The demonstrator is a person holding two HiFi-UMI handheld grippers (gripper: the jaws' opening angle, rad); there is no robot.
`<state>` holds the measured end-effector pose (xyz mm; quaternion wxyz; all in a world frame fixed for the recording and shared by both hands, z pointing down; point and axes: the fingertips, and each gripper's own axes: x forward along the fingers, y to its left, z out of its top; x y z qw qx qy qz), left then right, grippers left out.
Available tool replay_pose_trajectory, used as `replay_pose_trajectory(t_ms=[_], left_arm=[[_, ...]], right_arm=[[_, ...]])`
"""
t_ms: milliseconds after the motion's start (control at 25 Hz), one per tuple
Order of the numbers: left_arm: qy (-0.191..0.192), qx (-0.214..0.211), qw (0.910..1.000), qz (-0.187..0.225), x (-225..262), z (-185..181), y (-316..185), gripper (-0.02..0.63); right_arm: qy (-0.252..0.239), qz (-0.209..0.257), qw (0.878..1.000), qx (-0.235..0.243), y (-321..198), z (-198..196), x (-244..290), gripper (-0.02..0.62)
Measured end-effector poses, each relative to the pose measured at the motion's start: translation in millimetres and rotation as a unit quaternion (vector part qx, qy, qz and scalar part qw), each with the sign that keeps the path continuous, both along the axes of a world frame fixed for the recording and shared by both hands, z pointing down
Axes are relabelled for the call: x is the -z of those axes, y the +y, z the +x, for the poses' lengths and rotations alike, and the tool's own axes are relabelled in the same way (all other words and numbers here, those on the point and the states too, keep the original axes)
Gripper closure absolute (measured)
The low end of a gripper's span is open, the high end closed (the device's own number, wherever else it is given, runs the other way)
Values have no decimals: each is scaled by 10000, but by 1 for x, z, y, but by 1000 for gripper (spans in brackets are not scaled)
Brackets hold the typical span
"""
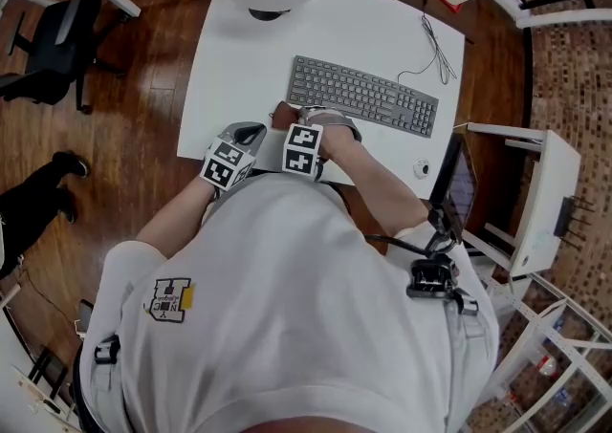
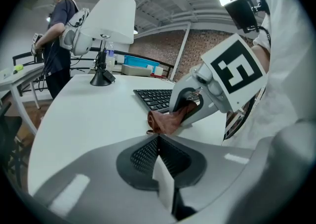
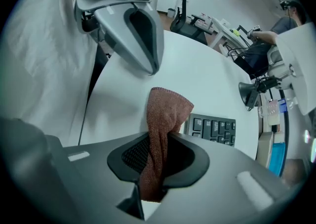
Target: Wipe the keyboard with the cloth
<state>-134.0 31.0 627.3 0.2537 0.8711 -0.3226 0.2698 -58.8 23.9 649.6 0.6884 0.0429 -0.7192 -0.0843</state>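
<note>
Grips a brown cloth [image 3: 165,114] in the right gripper [image 3: 154,166], jaws pressed on its bunched middle, loose end sticking out toward the keyboard [image 3: 212,130]. Points steeply down at the keyboard's near left corner, cloth just beside the first keys; touching or not, cannot tell. Holds the left gripper [image 2: 158,141] to the left of that corner, jaws together on nothing, above the white table [image 1: 239,49] bearing the keyboard.
</note>
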Motion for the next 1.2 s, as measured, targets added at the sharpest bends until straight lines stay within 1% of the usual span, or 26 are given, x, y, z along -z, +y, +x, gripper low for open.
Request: replay_pose_trajectory(t_ms=[160, 440, 600, 680, 800, 920, 1000, 1080, 1120, 1200], left_arm=[[15, -11, 10000, 32, 1, -2, -4, 606], [76, -246, 9997, 50, 2, 1, -5, 606], [74, -295, 9995, 59, 3, -8, -2, 606], [85, -350, 9993, 67, 4, -6, -1, 606], [94, -448, 9989, 63, 4, -6, 0, 606], [122, -516, 9986, 31, 3, -11, 4, 606], [160, -524, 9985, -13, 1, -14, 6, 606], [194, -498, 9986, -56, -3, -19, 7, 606], [203, -478, 9986, -56, -4, -21, 6, 606], [202, -419, 9989, -22, -6, -25, 4, 606]], right_arm=[[-24, 96, 9999, 47, 2, -2, -5, 508], [-202, 7, 9995, -236, 2, -5, -5, 494], [-394, 45, 9989, -252, 3, -13, -3, 459], [-458, 60, 9984, -312, 2, -9, -1, 409], [-530, 108, 9973, -493, -3, -2, 7, 360], [-750, 270, 9936, -803, -5, 3, 23, 351], [-989, 344, 9868, -1236, -2, 13, 35, 351], [-1291, 401, 9729, -1876, 6, 29, 44, 354], [-1451, 446, 9626, -2244, 10, 40, 47, 376], [-1749, 539, 9368, -2982, 21, 63, 49, 471]])
